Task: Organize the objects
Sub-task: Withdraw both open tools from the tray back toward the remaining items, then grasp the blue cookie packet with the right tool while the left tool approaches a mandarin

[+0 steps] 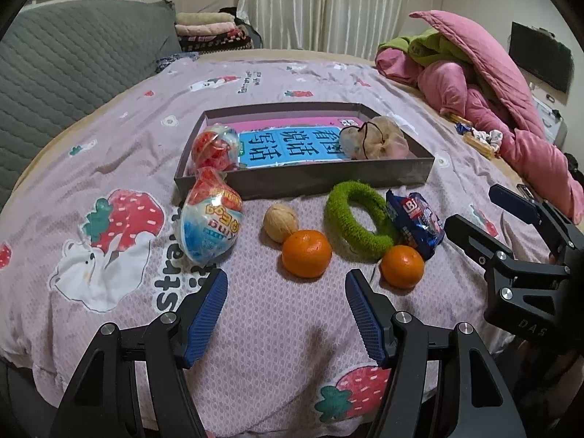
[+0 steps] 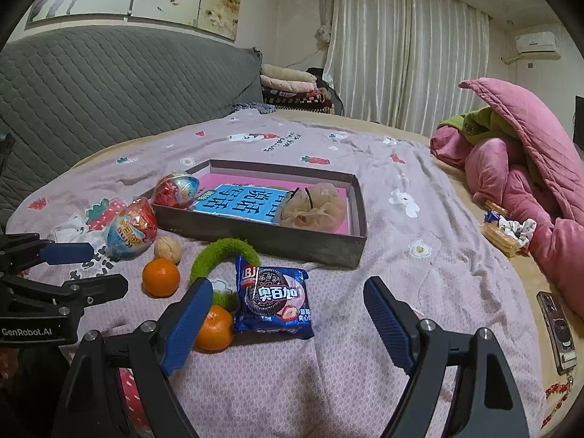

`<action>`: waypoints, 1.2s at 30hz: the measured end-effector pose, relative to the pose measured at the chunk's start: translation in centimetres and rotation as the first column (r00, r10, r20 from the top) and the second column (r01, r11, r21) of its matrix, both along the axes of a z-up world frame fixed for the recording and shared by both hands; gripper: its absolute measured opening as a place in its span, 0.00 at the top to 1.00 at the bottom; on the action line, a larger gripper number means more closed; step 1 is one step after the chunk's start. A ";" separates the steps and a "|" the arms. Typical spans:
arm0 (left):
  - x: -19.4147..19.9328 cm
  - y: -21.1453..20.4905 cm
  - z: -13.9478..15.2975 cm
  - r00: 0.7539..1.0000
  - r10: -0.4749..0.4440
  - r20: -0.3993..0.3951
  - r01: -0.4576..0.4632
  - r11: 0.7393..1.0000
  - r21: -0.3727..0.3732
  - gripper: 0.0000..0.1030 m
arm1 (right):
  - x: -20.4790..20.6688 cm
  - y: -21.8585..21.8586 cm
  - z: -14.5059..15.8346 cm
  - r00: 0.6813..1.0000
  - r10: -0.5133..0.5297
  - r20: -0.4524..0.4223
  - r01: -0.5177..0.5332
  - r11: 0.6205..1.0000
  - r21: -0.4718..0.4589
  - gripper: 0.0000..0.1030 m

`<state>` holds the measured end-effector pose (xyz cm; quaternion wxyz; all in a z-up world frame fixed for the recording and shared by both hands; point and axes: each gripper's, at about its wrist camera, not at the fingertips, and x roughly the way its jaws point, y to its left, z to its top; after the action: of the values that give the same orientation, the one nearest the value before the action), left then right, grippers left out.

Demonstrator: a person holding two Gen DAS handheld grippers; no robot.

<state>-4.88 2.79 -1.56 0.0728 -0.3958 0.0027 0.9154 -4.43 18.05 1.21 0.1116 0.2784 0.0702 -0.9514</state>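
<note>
A dark shallow box (image 1: pixel 303 179) (image 2: pixel 262 235) lies on the bed with a blue book (image 1: pixel 288 144), a wrapped toy egg (image 1: pixel 215 149) and a beige scrunchie (image 1: pixel 376 140) inside. In front of it lie a second toy egg (image 1: pixel 211 226), a walnut (image 1: pixel 280 222), two oranges (image 1: pixel 306 253) (image 1: pixel 402 266), a green scrunchie (image 1: pixel 359 221) and a blue cookie packet (image 1: pixel 416 222) (image 2: pixel 273 297). My left gripper (image 1: pixel 286 308) is open and empty, just short of the near orange. My right gripper (image 2: pixel 288 314) is open and empty, with the cookie packet just beyond its fingers.
A pink quilt (image 2: pixel 525 168) is heaped at the right with snacks (image 2: pixel 503 231) beside it. A phone (image 2: pixel 556 330) lies near the right edge of the bed. A grey padded headboard (image 2: pixel 109 84) stands at the left.
</note>
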 end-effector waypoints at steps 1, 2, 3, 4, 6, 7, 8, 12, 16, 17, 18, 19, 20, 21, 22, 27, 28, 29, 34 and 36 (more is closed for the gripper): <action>0.0 0.0 -0.1 1.000 -0.001 0.004 0.001 1.000 0.001 0.33 | 0.0 0.0 -0.1 1.000 0.000 0.004 0.000 1.000 0.000 0.18; 0.0 0.1 -0.2 1.000 -0.001 0.006 0.001 1.000 0.002 0.33 | -0.1 0.0 -0.1 1.000 0.000 0.008 0.000 1.000 0.000 0.18; 0.0 0.1 -0.3 1.000 -0.003 0.009 0.003 1.000 0.003 0.33 | -0.2 0.0 -0.2 1.000 0.000 0.014 0.000 1.000 0.001 0.18; -0.1 0.1 -0.3 1.000 -0.003 0.011 0.003 1.000 0.002 0.33 | -0.3 0.0 -0.4 1.000 0.001 0.021 -0.001 1.000 0.000 0.18; -0.2 0.1 -0.4 1.000 -0.002 0.015 0.002 1.000 0.005 0.33 | -0.4 0.0 -0.6 0.999 0.003 0.034 -0.003 1.000 -0.007 0.18; -0.2 0.1 -0.5 1.000 -0.002 0.018 0.002 1.000 0.007 0.33 | -0.5 0.0 -0.7 0.999 0.003 0.038 -0.003 1.000 -0.008 0.18; -0.3 0.1 -0.6 1.000 -0.002 0.020 0.001 1.000 0.008 0.33 | -0.6 0.0 -0.8 0.999 0.002 0.041 -0.001 1.000 -0.007 0.18; -0.5 0.3 -1.1 1.000 -0.005 0.030 0.005 1.000 0.008 0.33 | -0.7 0.0 -0.9 0.999 0.003 0.048 -0.003 1.000 -0.004 0.18; -1.0 0.5 -1.7 0.999 -0.008 0.043 0.008 1.000 0.012 0.33 | -0.9 -0.2 -1.1 0.999 0.007 0.052 -0.007 1.000 0.000 0.18; -1.2 0.6 -1.9 0.999 -0.009 0.046 0.009 1.000 0.012 0.33 | -1.0 -0.2 -1.1 0.999 0.007 0.053 -0.007 1.000 0.001 0.18; -1.3 0.6 -2.0 0.999 -0.009 0.050 0.009 1.000 0.013 0.33 | -1.0 -0.2 -1.2 0.998 0.007 0.055 -0.007 1.000 0.001 0.18; -1.4 0.6 -2.2 0.998 -0.009 0.054 0.009 1.000 0.013 0.33 | -1.2 -0.1 -1.3 0.998 0.006 0.061 -0.006 1.000 -0.002 0.18; -1.5 0.7 -2.3 0.998 -0.010 0.059 0.009 1.000 0.014 0.33 | -1.3 -0.1 -1.3 0.998 0.006 0.065 -0.005 1.000 -0.004 0.18; -1.6 0.7 -2.5 0.998 -0.008 0.064 0.007 1.000 0.016 0.33 | -1.4 0.0 -1.4 0.998 0.003 0.070 -0.003 1.000 -0.006 0.18; -1.7 0.6 -2.6 0.998 -0.008 0.067 0.007 1.000 0.018 0.33 | -1.5 0.0 -1.5 0.997 -0.001 0.073 0.001 1.000 -0.006 0.18; -2.0 0.4 -2.8 0.997 -0.004 0.076 0.002 1.000 0.031 0.33 | -1.9 0.4 -1.7 0.996 -0.008 0.091 0.010 1.000 -0.023 0.18; -2.1 0.4 -2.8 0.997 -0.003 0.077 0.001 0.999 0.033 0.33 | -2.0 0.5 -1.7 0.995 -0.009 0.095 0.011 1.000 -0.024 0.18; -2.2 0.4 -2.8 0.997 -0.002 0.076 -0.001 0.999 0.037 0.33 | -2.1 0.5 -1.8 0.995 -0.010 0.099 0.012 1.000 -0.026 0.18; -2.6 0.5 -2.8 0.997 -0.003 0.078 -0.001 0.999 0.050 0.33 | -2.6 0.7 -2.2 0.992 -0.009 0.123 0.014 0.999 -0.041 0.18; -2.7 0.5 -2.8 0.997 -0.003 0.077 -0.001 0.999 0.050 0.33 | -2.7 0.8 -2.2 0.992 -0.008 0.127 0.015 0.999 -0.050 0.18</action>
<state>-7.55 3.33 -4.34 0.0832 -0.4290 -0.0227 0.8992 -7.10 18.83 -0.97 0.1174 0.3360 0.0374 -0.9338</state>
